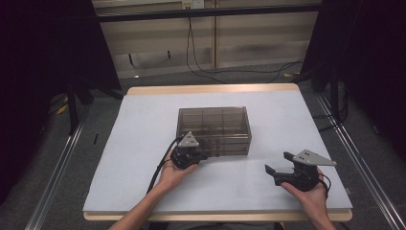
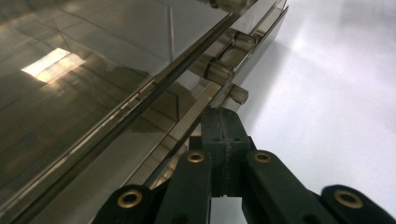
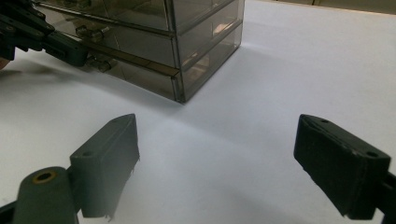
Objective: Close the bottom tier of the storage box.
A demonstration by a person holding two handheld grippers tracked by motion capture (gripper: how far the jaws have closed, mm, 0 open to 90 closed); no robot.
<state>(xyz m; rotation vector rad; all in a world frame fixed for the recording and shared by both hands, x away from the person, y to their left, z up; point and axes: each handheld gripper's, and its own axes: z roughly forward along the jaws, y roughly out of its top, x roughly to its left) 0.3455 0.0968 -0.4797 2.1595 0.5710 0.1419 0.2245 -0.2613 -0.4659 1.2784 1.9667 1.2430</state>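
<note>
High view: smoky drawer box (image 1: pixel 213 130) sits mid-table (image 1: pixel 143 143), left gripper (image 1: pixel 197 155) at its front lower-left. Left gripper view: jaws pressed together right at a drawer handle (image 2: pixel 236 94); can't tell if they clamp it. Right gripper (image 1: pixel 275 168) hovers well clear to the right, jaws wide apart.

The drawer box (image 1: pixel 214 129) is smoky brown and see-through, on a plain white table (image 1: pixel 143 143) edged in pale wood. Both grippers (image 1: pixel 189 155) (image 1: pixel 282 167) are black with grey plates.
</note>
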